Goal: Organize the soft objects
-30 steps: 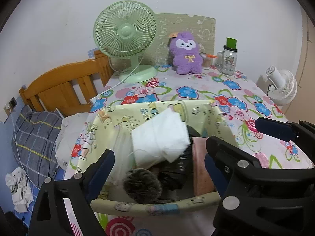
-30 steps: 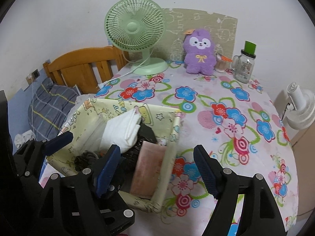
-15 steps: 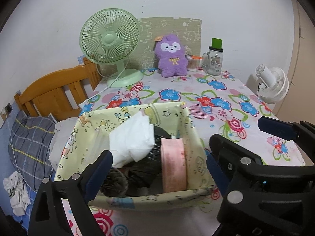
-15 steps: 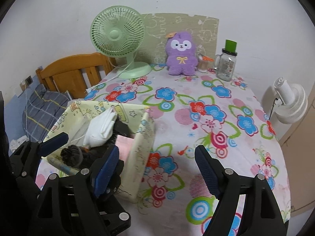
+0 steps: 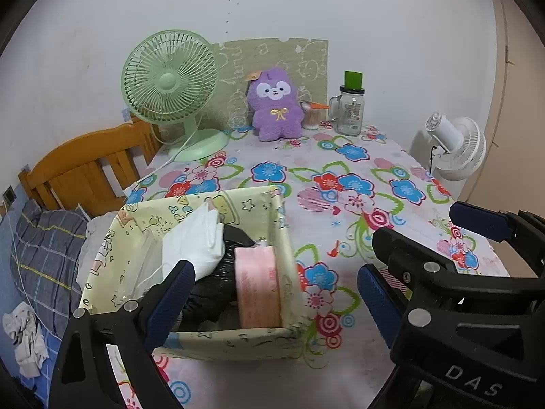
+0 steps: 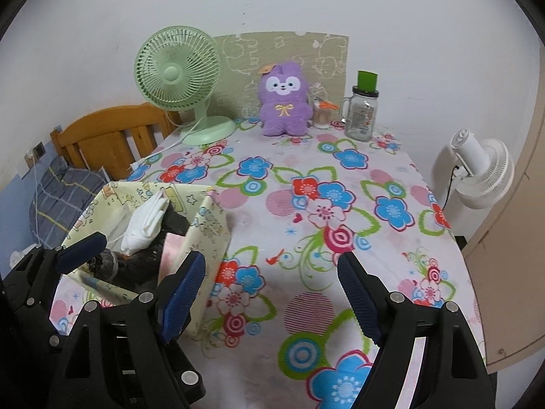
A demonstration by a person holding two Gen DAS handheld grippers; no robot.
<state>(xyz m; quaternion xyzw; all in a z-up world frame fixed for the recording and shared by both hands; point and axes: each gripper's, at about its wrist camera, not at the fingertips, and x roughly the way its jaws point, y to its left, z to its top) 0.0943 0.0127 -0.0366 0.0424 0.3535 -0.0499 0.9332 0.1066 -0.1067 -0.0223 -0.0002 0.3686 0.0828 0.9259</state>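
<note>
A pale yellow cartoon-print fabric box (image 5: 231, 341) stands on the near left of the flowered table. It holds a white folded cloth (image 5: 194, 242), a pink rolled towel (image 5: 257, 289), something black and a grey fuzzy piece. A purple plush toy (image 5: 276, 105) sits upright at the back of the table. My left gripper (image 5: 272, 293) hangs open just before the box's near right corner, gripping nothing. My right gripper (image 6: 272, 272) is open over bare tablecloth to the right of the box (image 6: 211, 231), with nothing between its pads. The plush toy (image 6: 284, 102) is far ahead of it.
A green desk fan (image 5: 170, 81) stands at the back left and a glass jar with a green lid (image 5: 351, 109) at the back right. A white fan (image 5: 456, 146) is off the table's right edge. A wooden headboard (image 5: 85, 167) and a checked pillow (image 5: 44, 248) lie to the left.
Both grippers have drifted right and back from the box, which now sits further left in each view. More open tablecloth lies ahead of the right gripper. Both stay open.
</note>
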